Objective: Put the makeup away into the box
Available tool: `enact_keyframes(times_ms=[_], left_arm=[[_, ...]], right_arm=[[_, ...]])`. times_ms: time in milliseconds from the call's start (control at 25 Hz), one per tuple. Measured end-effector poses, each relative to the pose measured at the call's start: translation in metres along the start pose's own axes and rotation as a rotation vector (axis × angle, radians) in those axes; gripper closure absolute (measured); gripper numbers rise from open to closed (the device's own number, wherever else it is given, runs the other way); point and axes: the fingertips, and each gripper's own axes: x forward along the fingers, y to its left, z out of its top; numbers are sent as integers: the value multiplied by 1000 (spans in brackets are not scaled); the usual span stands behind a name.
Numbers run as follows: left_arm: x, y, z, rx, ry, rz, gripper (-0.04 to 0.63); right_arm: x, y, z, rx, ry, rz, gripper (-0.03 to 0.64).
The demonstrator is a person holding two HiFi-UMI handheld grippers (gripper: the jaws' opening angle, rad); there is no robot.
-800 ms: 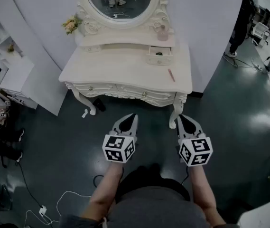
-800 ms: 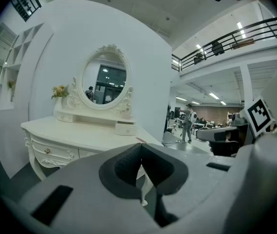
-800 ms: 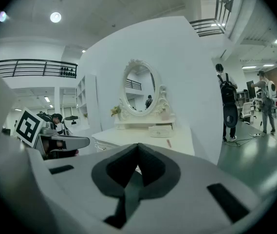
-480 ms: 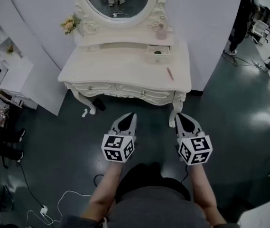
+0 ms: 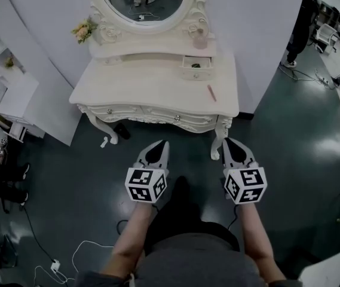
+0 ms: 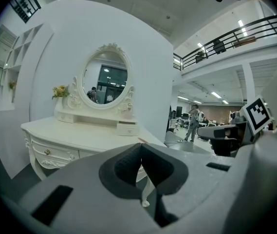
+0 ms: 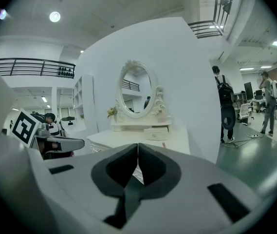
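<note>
Closer now, your left tool (image 5: 161, 144) and right tool (image 5: 227, 142), both closed and empty, face the ornate white bench (image 5: 152, 91). You're on the approach step; next, open for the slim pink makeup stick (image 5: 211, 92).

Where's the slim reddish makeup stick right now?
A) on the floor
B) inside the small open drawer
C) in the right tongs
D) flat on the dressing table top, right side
D: the slim reddish makeup stick lies flat on the cream dressing table top, toward its right edge, outside the small open drawer.
</note>
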Motion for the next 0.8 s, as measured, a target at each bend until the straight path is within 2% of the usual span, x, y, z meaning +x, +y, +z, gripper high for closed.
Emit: enact_keyframes(times_ms=[360, 800], left_arm=[[40, 21, 8, 2, 16, -19, 589], [123, 68, 26, 1, 32, -41, 589]], right_arm=[[42, -16, 0, 30, 36, -3, 545], [122, -53, 8, 42, 89, -54, 495]])
